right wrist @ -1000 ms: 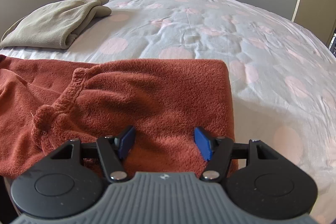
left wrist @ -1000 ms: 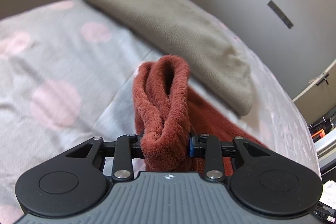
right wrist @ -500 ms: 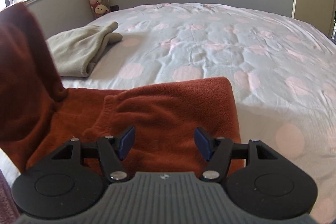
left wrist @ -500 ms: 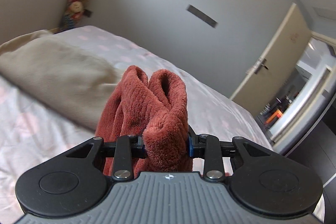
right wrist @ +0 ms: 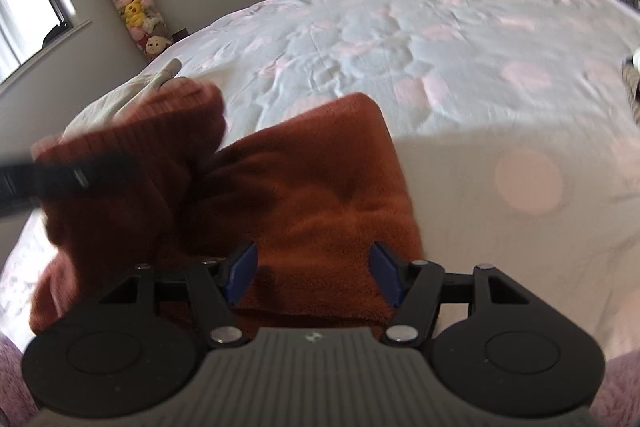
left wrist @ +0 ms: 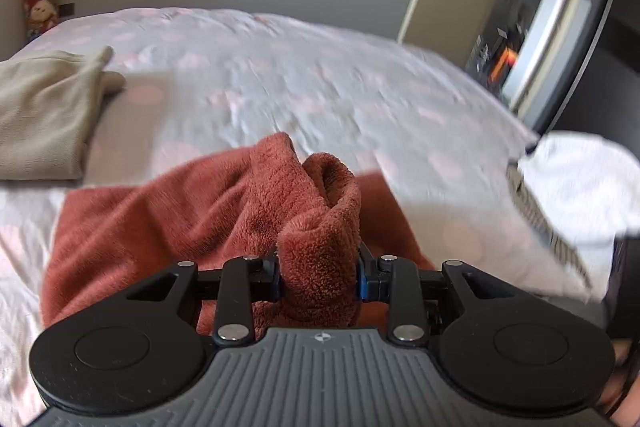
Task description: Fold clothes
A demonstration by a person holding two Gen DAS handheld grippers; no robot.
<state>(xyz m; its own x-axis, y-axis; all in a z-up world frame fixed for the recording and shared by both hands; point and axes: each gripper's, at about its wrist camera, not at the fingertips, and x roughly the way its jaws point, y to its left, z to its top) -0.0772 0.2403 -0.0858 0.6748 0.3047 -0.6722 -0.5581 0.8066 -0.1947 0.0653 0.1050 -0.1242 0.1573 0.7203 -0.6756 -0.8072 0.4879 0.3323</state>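
The left gripper (left wrist: 319,277) has its jaws clamped on a bunched fold of the rust-red fleece garment (left wrist: 200,211), which rises in a thick roll between the blue pads and trails back down onto the bed (left wrist: 320,79). The rest of that garment lies spread near the bed's near edge, over a pale grey cover dotted with pink circles. In the right wrist view, the right gripper (right wrist: 314,277) hovers over the flat part of the rust-red fleece garment (right wrist: 320,187) with its jaws well apart and nothing pinched between them; the lifted part of the cloth hangs blurred on the left side of that view. A folded beige garment (left wrist: 44,119) rests toward the bed's left edge, well apart from the red one. White cloth (left wrist: 580,183) lies at the bed's right edge.
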